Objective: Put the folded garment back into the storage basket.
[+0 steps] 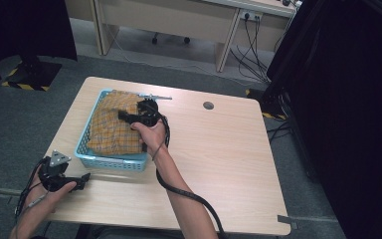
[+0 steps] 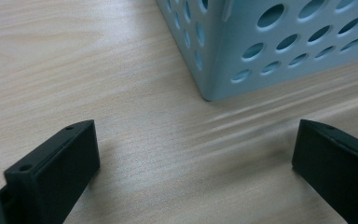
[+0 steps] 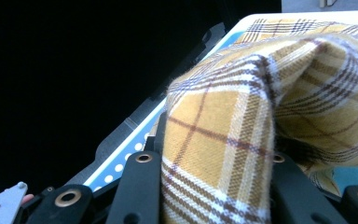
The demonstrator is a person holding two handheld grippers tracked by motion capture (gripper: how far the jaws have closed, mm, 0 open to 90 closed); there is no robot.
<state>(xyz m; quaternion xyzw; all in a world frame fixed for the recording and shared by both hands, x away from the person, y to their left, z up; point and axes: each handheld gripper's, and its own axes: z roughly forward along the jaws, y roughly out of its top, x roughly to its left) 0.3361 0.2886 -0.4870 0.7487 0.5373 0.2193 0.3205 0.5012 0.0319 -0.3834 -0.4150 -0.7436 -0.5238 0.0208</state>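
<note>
High view: right gripper pinching a fold of the yellow plaid cloth lying in the blue basket; left gripper resting wide open on the table just beside a basket corner. Likely dragging the unheld basket along if lifting. Basket contents under cloth staying hidden.

1. We see a cloth of mustard yellow, checked with white bands and thin dark lines that look maroon or brown.
2. The basket is pale blue, its walls patterned with rows of round holes.
3. The table is light wood with a fine grain.
4. Both the left gripper and the right gripper are black, and the left one carries a grey plate.
5. The floor is dark grey.
</note>
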